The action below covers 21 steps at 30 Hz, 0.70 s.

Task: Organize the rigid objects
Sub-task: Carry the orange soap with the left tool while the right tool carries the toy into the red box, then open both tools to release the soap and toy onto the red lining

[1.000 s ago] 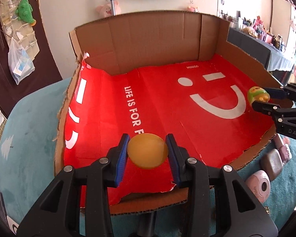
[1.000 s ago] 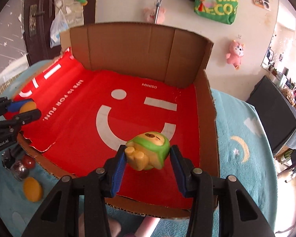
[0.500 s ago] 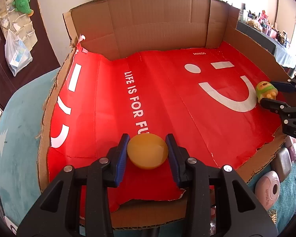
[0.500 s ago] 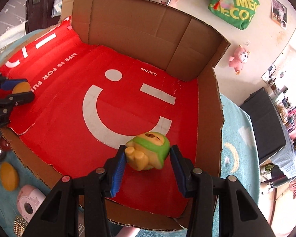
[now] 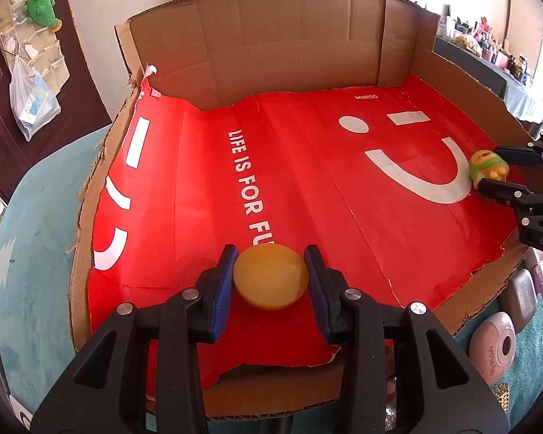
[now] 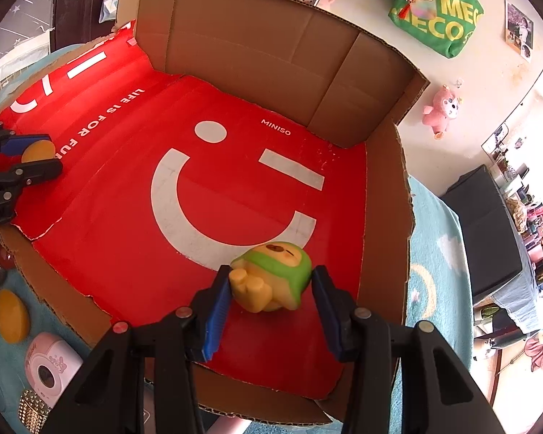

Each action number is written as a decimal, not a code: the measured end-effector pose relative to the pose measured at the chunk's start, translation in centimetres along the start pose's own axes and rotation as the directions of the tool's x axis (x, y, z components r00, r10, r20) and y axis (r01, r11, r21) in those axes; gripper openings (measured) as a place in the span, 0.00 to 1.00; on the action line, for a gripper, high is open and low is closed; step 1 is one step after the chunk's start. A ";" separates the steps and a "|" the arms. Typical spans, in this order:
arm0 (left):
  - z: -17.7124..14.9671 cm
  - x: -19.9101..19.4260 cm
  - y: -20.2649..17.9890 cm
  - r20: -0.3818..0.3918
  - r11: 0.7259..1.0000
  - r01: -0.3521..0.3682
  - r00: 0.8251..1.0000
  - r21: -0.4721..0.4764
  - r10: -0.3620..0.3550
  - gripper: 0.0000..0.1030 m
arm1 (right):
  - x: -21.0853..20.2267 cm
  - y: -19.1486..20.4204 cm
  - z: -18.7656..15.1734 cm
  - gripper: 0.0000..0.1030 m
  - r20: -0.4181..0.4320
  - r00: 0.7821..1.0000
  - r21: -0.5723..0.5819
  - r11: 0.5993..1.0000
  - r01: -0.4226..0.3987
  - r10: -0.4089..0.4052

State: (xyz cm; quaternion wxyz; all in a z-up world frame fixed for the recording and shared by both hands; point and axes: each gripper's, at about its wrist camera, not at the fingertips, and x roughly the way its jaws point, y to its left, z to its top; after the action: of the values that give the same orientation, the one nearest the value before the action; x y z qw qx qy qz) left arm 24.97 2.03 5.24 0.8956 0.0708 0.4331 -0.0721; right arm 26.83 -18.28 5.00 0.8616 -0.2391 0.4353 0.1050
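Letting go too high is the risk here, I'd say: the orange half-ball in the left tongs is round and could roll off the box's torn front edge just below. Right tongs are clamped on the green-hooded toy, which might tip over.

two grippers, two orange egg halves, one green-hooded toy figure, one cardboard box, one pink mini camera
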 end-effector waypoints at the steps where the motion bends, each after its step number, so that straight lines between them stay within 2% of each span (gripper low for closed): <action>1: 0.0 0.0 0.0 0.001 1.000 0.002 1.000 -0.002 -0.002 0.35 | 0.1 0.0 0.0 0.46 0.000 1.000 0.001 1.000 0.000 0.000; 9: 0.1 -0.5 0.2 0.013 1.000 0.020 1.000 -0.009 -0.020 0.36 | 0.1 0.0 0.0 0.46 0.001 1.000 -0.001 1.000 -0.001 0.001; 13: 0.2 -1.2 0.3 0.043 1.000 0.028 0.999 -0.014 -0.027 0.52 | 0.1 -0.1 0.0 0.46 0.002 1.000 0.001 1.000 -0.003 0.003; 18: 0.3 -2.8 0.2 0.100 0.999 0.030 0.995 -0.013 -0.029 0.59 | -0.6 -0.2 0.0 0.47 0.022 1.000 0.010 1.000 -0.009 0.009; 21: 0.3 -4.1 0.2 0.142 0.999 0.032 0.989 -0.013 -0.029 0.64 | -1.7 -0.2 0.1 0.53 0.050 0.999 0.015 1.000 -0.008 0.007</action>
State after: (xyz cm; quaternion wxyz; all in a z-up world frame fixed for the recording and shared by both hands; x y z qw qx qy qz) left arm 22.73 2.41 8.71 0.9234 0.0518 0.3702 -0.0873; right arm 26.01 -18.37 6.47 0.8737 -0.2279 0.4152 0.1109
